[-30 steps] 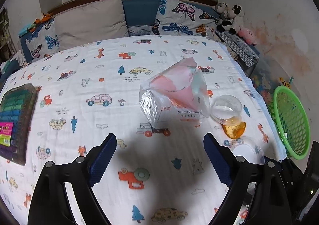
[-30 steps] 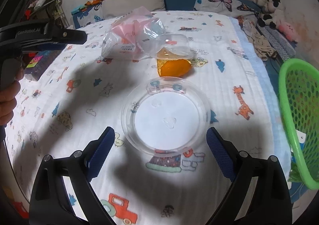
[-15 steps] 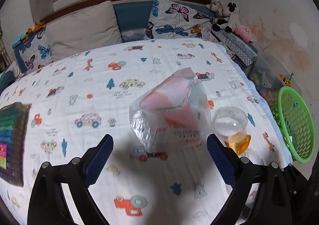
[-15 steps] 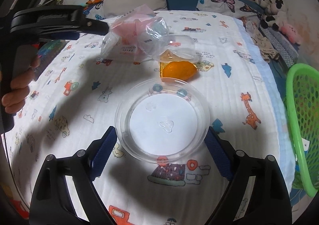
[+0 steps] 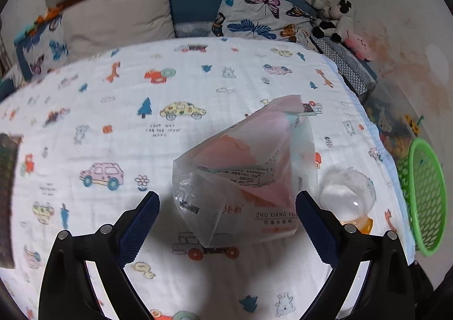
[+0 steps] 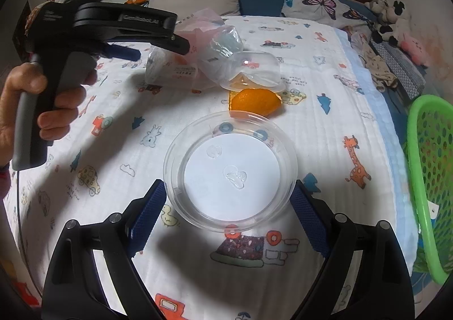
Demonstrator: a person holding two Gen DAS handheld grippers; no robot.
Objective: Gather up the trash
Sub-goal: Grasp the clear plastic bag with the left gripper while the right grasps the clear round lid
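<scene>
A crumpled plastic bag [image 5: 246, 181], pink and clear with printed lettering, lies on the bed [image 5: 119, 110] between the wide-spread fingers [image 5: 140, 228] of your left gripper [image 5: 226, 228]; its near end sits in the gap and neither pad touches it. Those fingers have just been opening. Just right of the bag rests a clear plastic cup [image 5: 347, 195] on its side, with an orange peel [image 5: 359, 225] at its near edge. In the right wrist view the same bag [image 6: 195, 50] lies behind the cup [image 6: 249, 70] and the peel [image 6: 254, 100], and your left hand [image 6: 42, 110] grips the left gripper's handle above the bag's left end. Nearer than the bag, a clear round lid [image 6: 230, 171] lies flat on the cartoon-print sheet, set between the fingers [image 6: 148, 218] of your right gripper [image 6: 229, 223]. They stand apart just outside its rim, having just been closing slightly; no grip on it shows. Far right of the bag, off the bed's edge, stands a green mesh basket [image 6: 424, 178].
</scene>
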